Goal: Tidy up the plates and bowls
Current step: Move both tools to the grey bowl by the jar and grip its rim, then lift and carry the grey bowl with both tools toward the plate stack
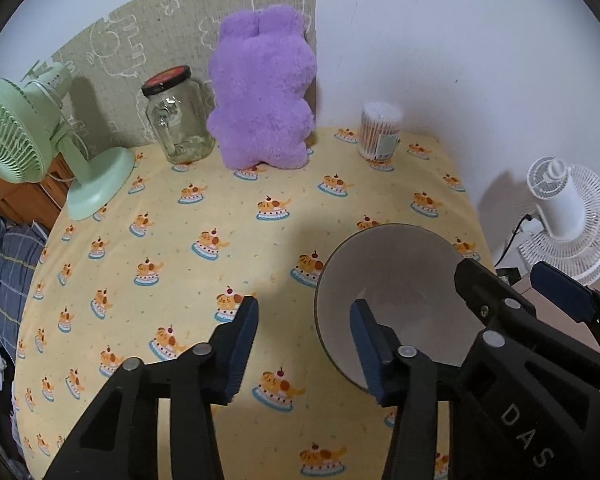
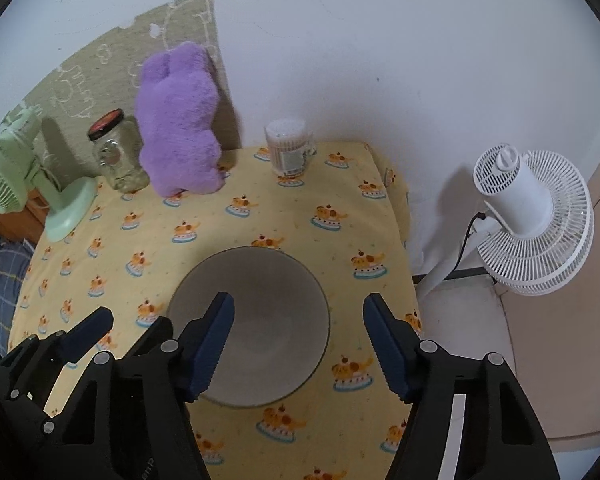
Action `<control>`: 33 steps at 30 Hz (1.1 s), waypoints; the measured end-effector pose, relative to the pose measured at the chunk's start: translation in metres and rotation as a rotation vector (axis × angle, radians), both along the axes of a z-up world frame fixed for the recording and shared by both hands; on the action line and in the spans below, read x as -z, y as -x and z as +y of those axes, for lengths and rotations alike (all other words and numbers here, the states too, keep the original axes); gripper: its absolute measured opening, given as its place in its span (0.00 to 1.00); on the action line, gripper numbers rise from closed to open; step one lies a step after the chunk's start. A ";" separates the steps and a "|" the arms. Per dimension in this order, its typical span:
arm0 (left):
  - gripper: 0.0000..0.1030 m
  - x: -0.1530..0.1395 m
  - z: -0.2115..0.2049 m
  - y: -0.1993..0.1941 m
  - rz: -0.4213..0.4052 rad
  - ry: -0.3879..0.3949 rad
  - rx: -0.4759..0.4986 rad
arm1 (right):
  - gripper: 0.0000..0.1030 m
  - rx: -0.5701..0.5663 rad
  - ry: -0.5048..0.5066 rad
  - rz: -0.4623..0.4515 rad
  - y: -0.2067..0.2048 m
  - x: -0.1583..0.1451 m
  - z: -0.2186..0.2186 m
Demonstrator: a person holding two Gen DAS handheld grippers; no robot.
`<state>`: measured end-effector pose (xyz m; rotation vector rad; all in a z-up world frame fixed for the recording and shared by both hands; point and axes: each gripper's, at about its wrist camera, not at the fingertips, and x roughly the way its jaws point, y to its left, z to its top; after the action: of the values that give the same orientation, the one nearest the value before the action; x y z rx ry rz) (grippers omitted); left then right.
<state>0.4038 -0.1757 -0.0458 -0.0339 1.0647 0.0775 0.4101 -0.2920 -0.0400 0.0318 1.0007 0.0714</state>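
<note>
Black linkages and blue pads of both claws filled the near edge of each view. On the left claw (image 1: 304,344) the jaws stood apart: its left pad hung over bare cloth, its right pad sat in front of the near-left rim of the bowl (image 1: 396,280), and whether that pad touched the rim could not be told. On the right claw (image 2: 300,344) the jaws stood wider apart, straddling the bowl's right side, the left pad over the bowl's hollow and the right pad outside its rim above the cloth; neither pad pressed on it. The two claws came close together, each showing at the edge of the other's view.

That grey bowl stood upright and empty on the worktop (image 1: 220,208), toward its near right part, on a yellow cloth printed with small cakes.

Along the far edge, against the white wall, stood a row: a green desk fan (image 1: 32,140) at the far left, a glass jar (image 1: 176,120) with a dark lid beside it, a purple plush toy (image 1: 260,92) leaning on a patterned mat, and a clear tub of cotton swabs (image 1: 380,130) to the right, well apart from the bowl. Off the worktop to the right, a white fan (image 2: 536,220) stood on the floor with a black cord plugged in behind it.
</note>
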 end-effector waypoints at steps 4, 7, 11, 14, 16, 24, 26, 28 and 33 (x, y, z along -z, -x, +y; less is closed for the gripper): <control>0.39 0.014 -0.002 -0.008 0.011 0.028 0.008 | 0.63 0.008 -0.012 0.004 -0.009 0.013 -0.003; 0.35 0.023 -0.004 -0.015 0.026 0.025 0.011 | 0.58 0.015 -0.007 0.015 -0.015 0.021 -0.004; 0.29 0.032 -0.007 -0.021 0.042 0.024 0.015 | 0.49 0.022 -0.039 0.059 -0.023 0.034 -0.009; 0.24 0.037 -0.010 -0.024 0.056 0.031 0.029 | 0.42 0.017 -0.041 0.072 -0.027 0.041 -0.008; 0.23 0.039 -0.013 -0.025 0.054 0.015 0.036 | 0.37 0.013 -0.047 0.084 -0.029 0.045 -0.008; 0.21 0.041 -0.013 -0.029 0.054 -0.017 0.029 | 0.22 0.020 -0.035 0.086 -0.032 0.050 -0.007; 0.21 0.042 -0.012 -0.030 0.057 -0.016 0.026 | 0.22 0.020 -0.031 0.078 -0.032 0.048 -0.006; 0.21 0.043 -0.011 -0.031 0.059 -0.016 0.021 | 0.22 0.013 -0.021 0.068 -0.033 0.047 -0.003; 0.21 0.044 -0.009 -0.032 0.062 -0.009 0.013 | 0.22 0.009 -0.019 0.056 -0.034 0.045 -0.002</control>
<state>0.4355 -0.1847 -0.0896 -0.0169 1.1262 0.0722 0.4437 -0.2937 -0.0853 0.0557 1.0559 0.0714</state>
